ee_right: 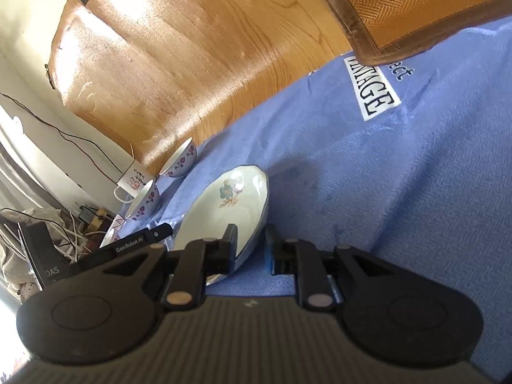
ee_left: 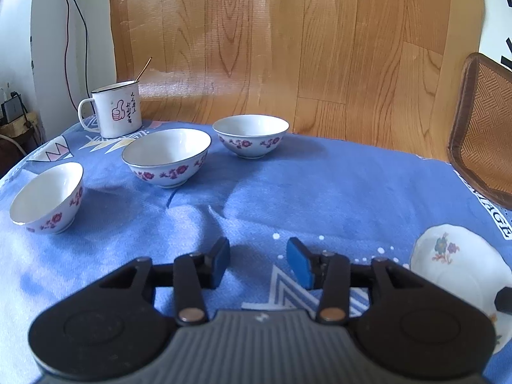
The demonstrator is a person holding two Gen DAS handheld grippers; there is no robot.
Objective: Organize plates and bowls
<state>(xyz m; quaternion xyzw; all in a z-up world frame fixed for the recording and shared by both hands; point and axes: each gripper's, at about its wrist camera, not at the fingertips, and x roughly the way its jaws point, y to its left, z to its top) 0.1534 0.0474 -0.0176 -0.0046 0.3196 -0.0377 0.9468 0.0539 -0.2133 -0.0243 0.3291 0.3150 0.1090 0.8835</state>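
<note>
On the blue cloth (ee_left: pixel 320 185), the plate (ee_right: pixel 230 201) has its near rim between the right gripper (ee_right: pixel 251 249) fingers, which stand slightly apart; whether they pinch it is unclear. The left gripper (ee_left: pixel 258 260) gapes over bare cloth, three bowls (ee_left: pixel 166 156) well beyond. The plate is partly cut off in the left view.
</note>
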